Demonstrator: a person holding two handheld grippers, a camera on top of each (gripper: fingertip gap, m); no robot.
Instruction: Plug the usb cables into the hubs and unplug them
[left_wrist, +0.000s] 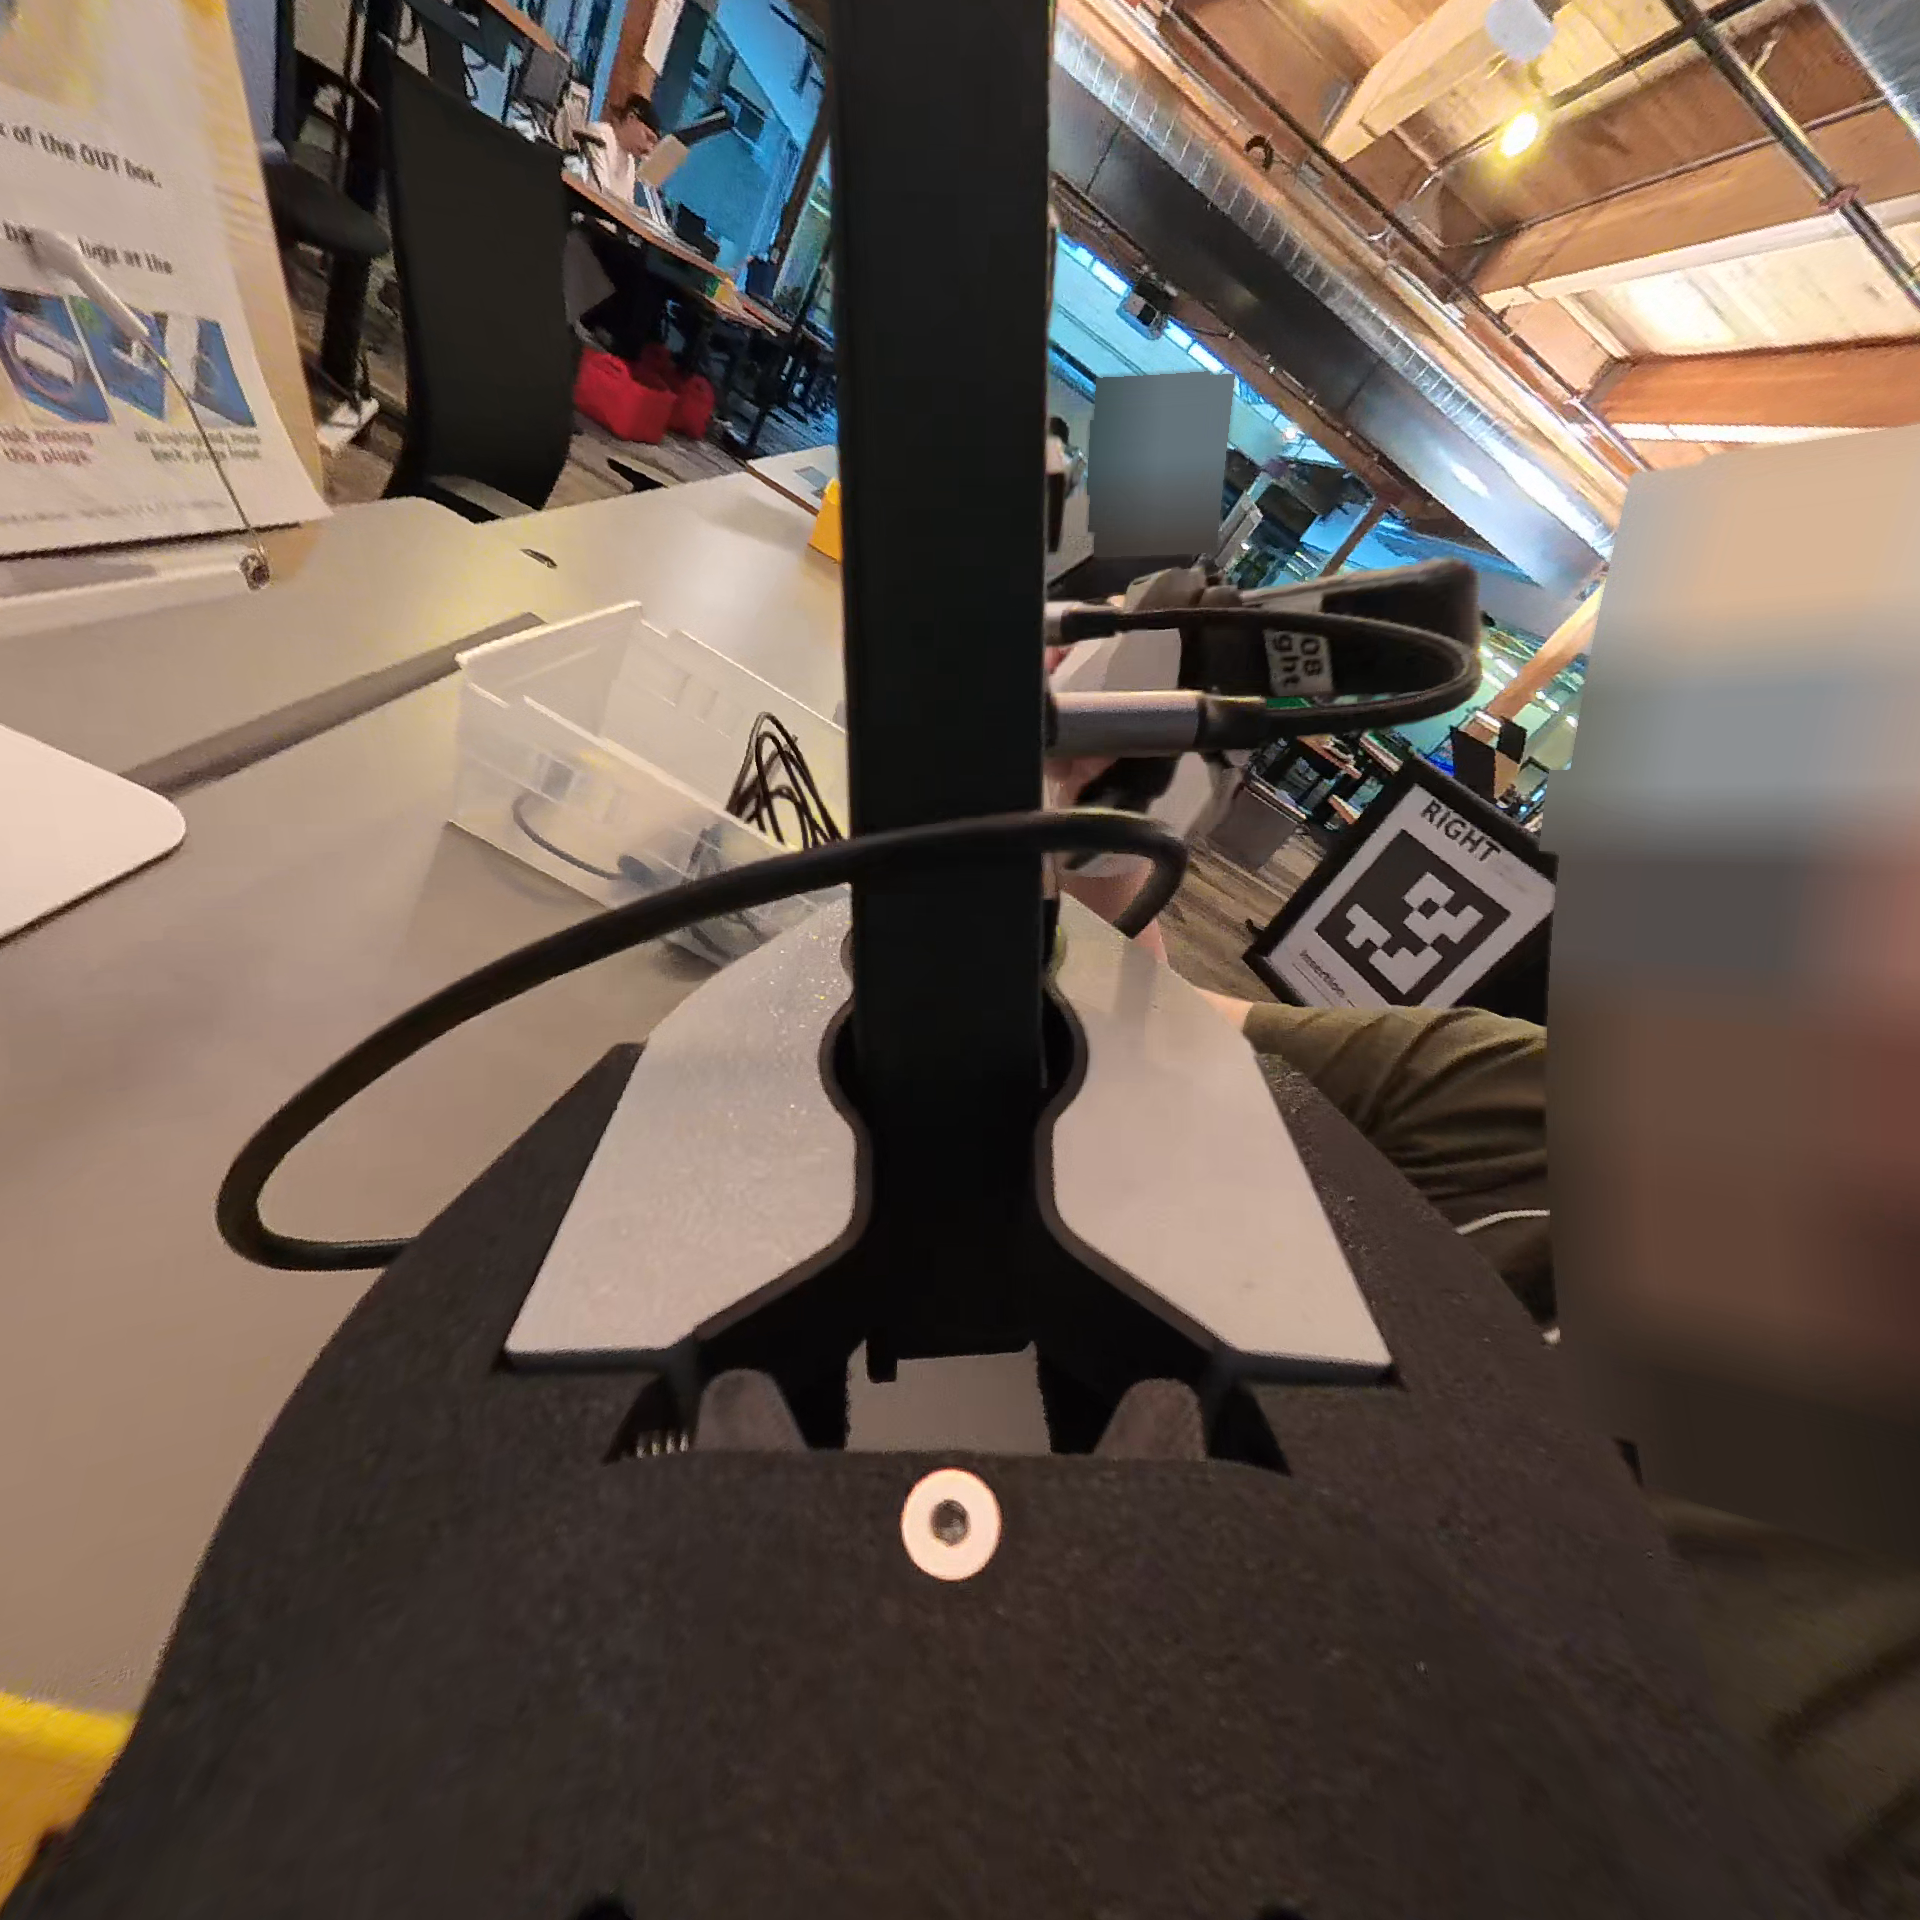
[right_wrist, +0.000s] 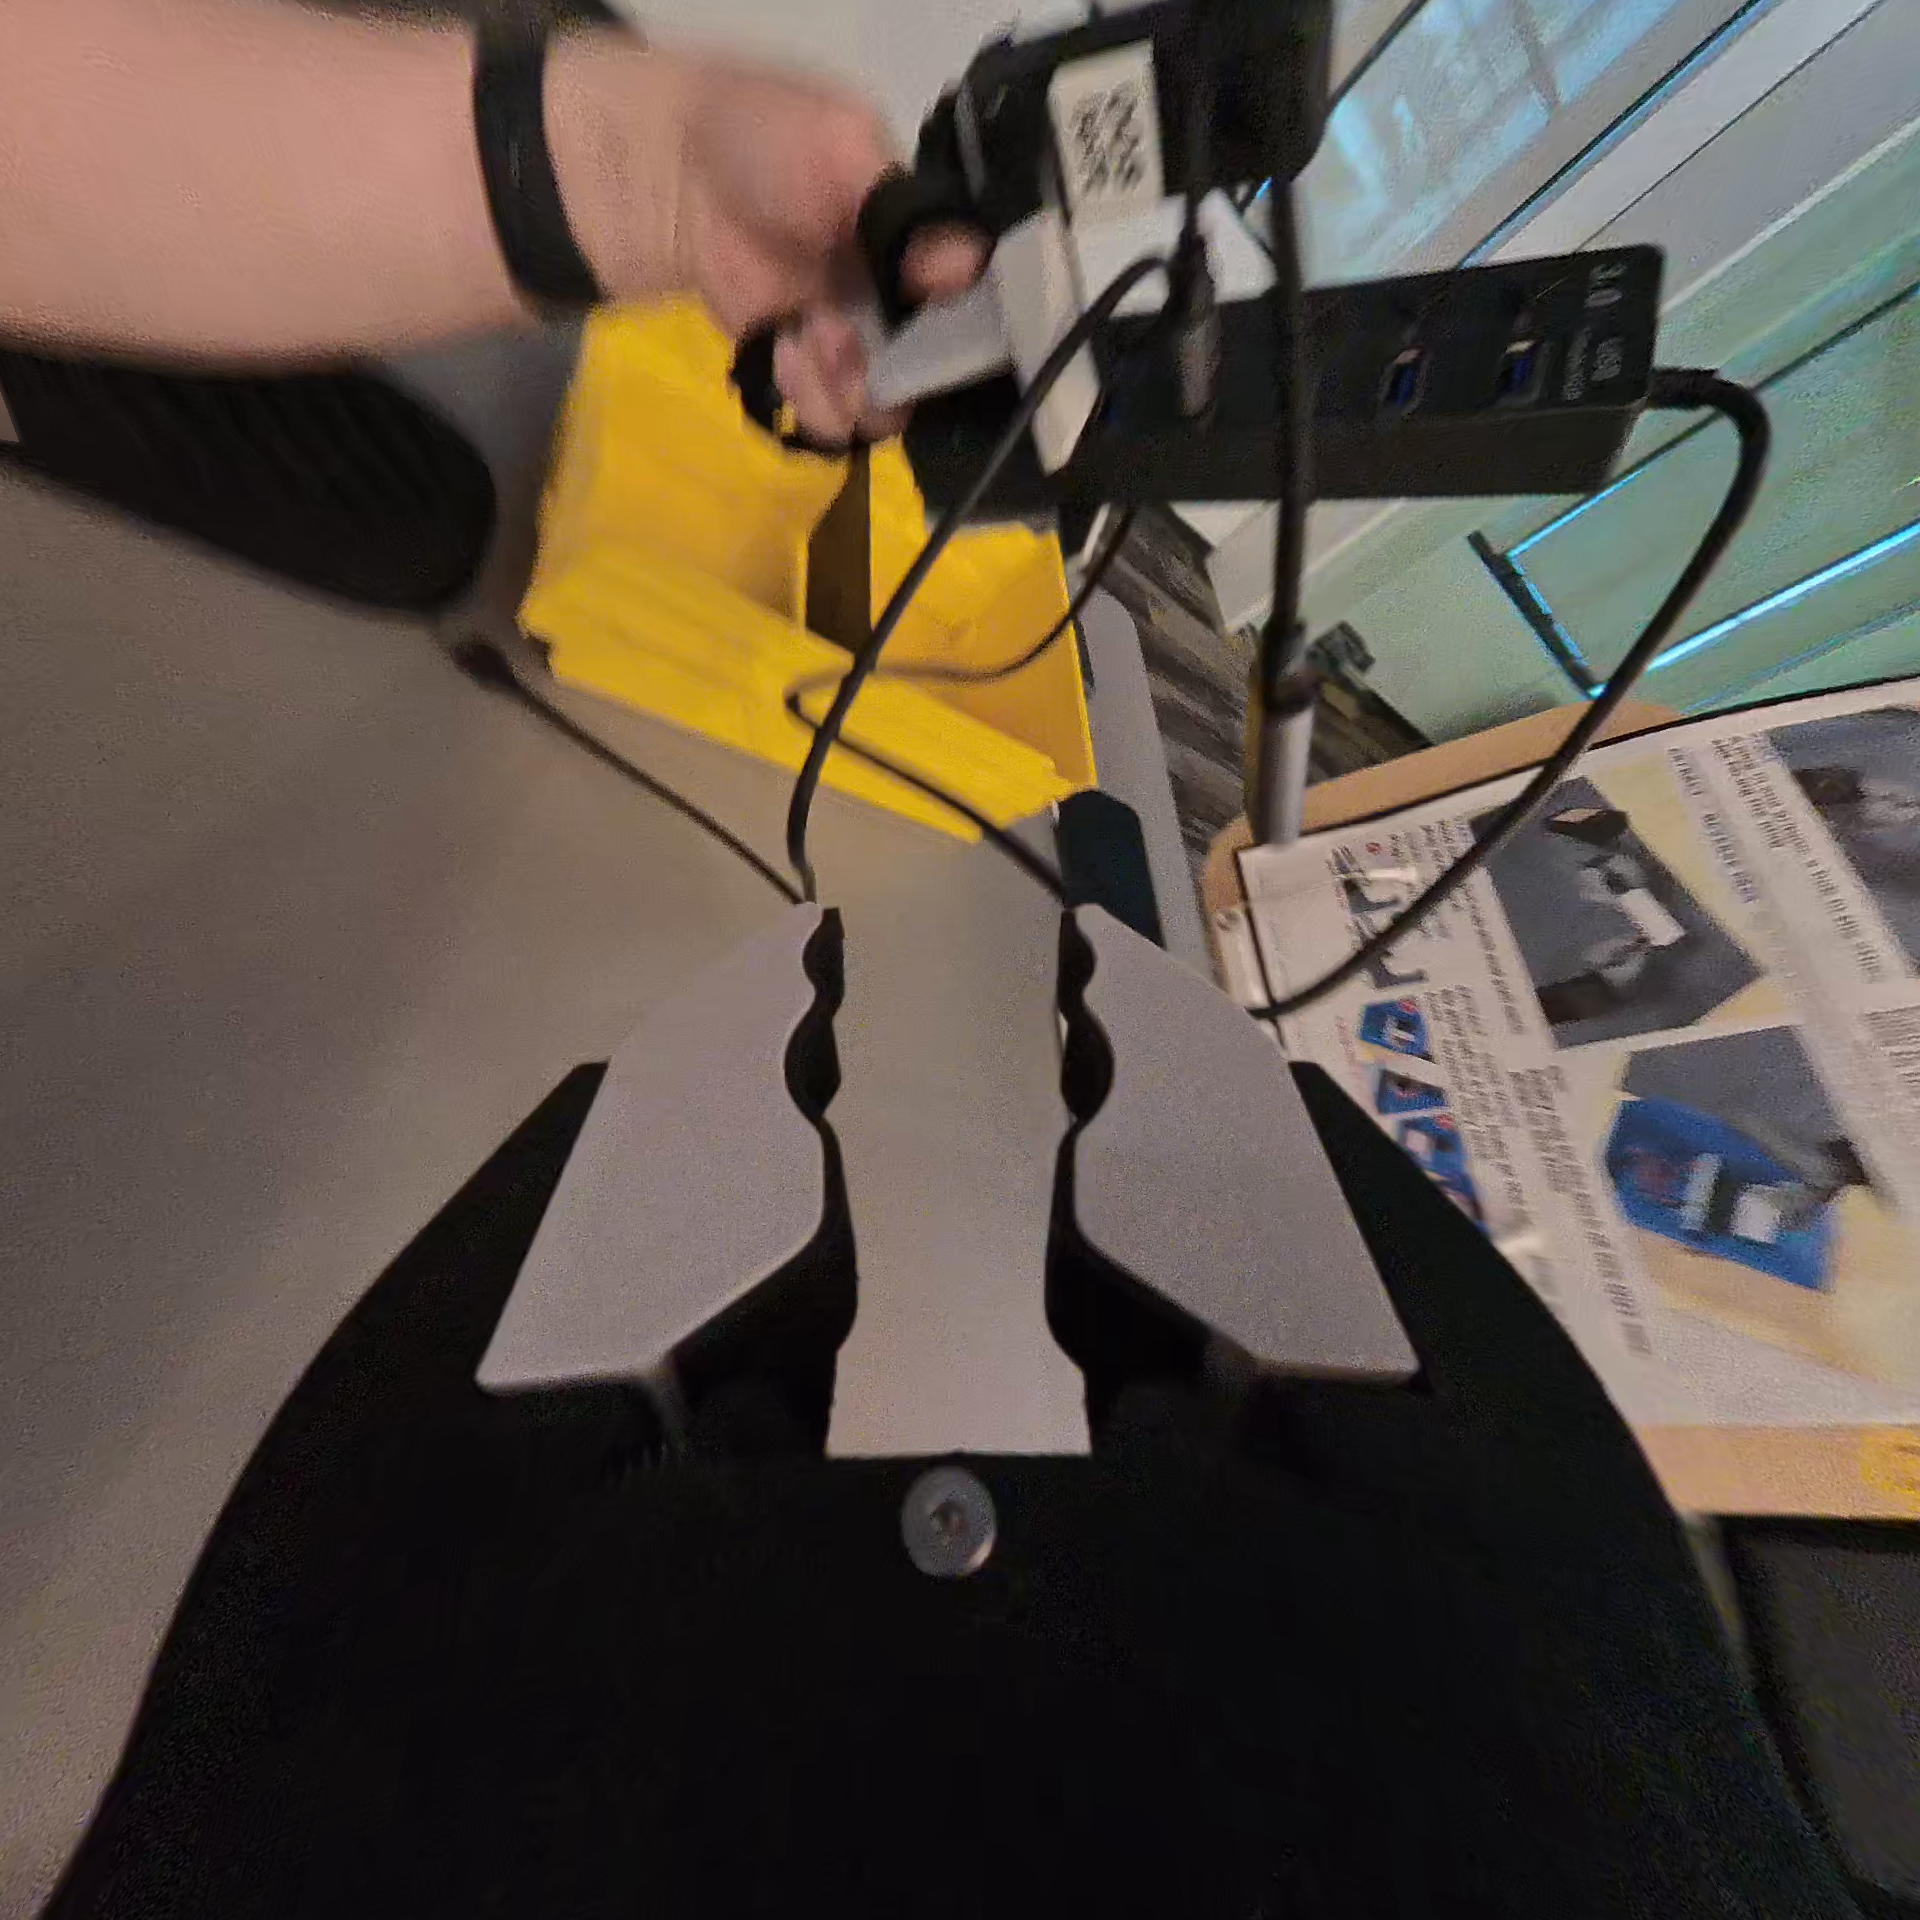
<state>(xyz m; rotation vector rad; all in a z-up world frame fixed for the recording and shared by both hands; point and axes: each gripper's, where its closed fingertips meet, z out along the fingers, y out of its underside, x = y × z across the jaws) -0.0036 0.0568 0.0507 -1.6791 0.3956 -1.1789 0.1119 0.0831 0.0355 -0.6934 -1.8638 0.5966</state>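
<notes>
Left wrist view shows your left gripper (left_wrist: 945, 997) pinched on the black hub (left_wrist: 940, 520), which stands up between the fingers (left_wrist: 727, 1132) and runs out of the top of the picture. Its black cable (left_wrist: 582, 956) loops out to the left and passes behind the hub. To the right, your right gripper (left_wrist: 1101, 675) is in view with a short cable and grey plug (left_wrist: 1127, 719) just beside it; you cannot tell from here what holds the plug. A clear bin (left_wrist: 623, 717) with cables sits on the tabletop (left_wrist: 260, 852).

In the right wrist view your right gripper (right_wrist: 945, 920) is spread with nothing between its fingers (right_wrist: 1195, 1164). Ahead, your hand (right_wrist: 769, 218) holds the left gripper (right_wrist: 1049, 301), clamped on the hub (right_wrist: 1403, 416), well above the tabletop (right_wrist: 260, 935). A cable is plugged into the hub and another dangles. A yellow bin (right_wrist: 665, 582) sits beneath, with an instruction sheet (right_wrist: 1662, 1039) to the right
</notes>
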